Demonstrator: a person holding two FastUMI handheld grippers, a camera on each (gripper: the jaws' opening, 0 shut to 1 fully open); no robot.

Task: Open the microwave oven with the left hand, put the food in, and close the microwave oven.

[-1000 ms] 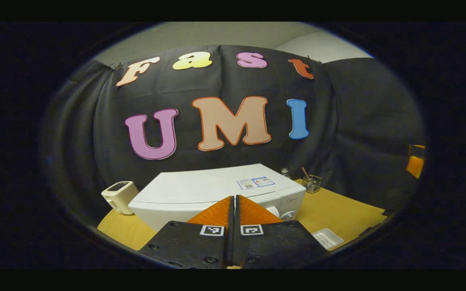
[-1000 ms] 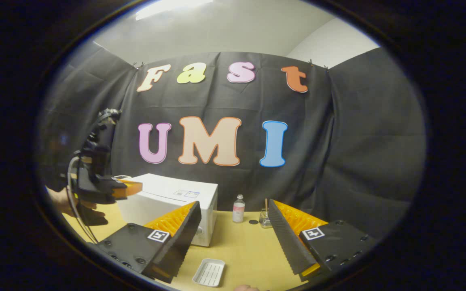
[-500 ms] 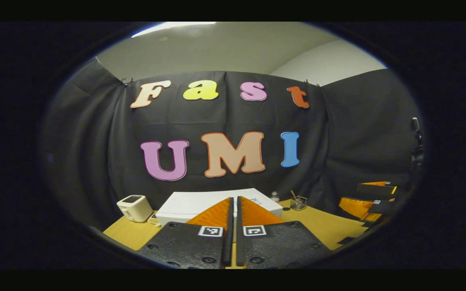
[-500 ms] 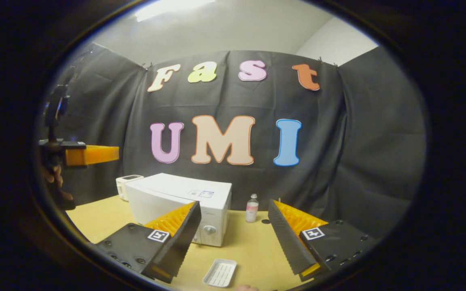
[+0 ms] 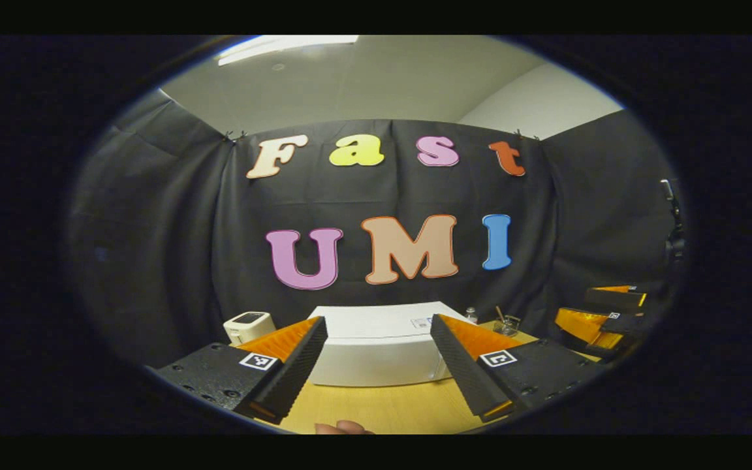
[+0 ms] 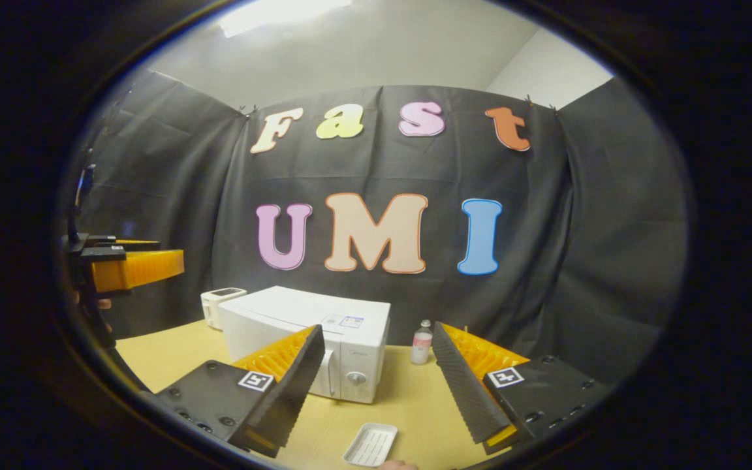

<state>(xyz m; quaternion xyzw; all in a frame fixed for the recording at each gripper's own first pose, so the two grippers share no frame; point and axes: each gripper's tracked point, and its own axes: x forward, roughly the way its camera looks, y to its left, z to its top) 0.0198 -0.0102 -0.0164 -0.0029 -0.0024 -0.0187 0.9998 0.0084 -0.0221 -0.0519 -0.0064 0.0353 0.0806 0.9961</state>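
left claw: wide, empty
right claw: wide, empty
microwave: door closed, ahead between left claw's fingers, apart
tray: on table, below right claw

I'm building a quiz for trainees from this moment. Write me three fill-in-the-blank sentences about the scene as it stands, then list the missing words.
1. The microwave oven stands on the table with its door ____.
2. The fingers of the left gripper stand ____, with nothing between them.
3. The white tray lies on the table in ____ of the microwave oven, near the right gripper.

Missing words: shut; apart; front
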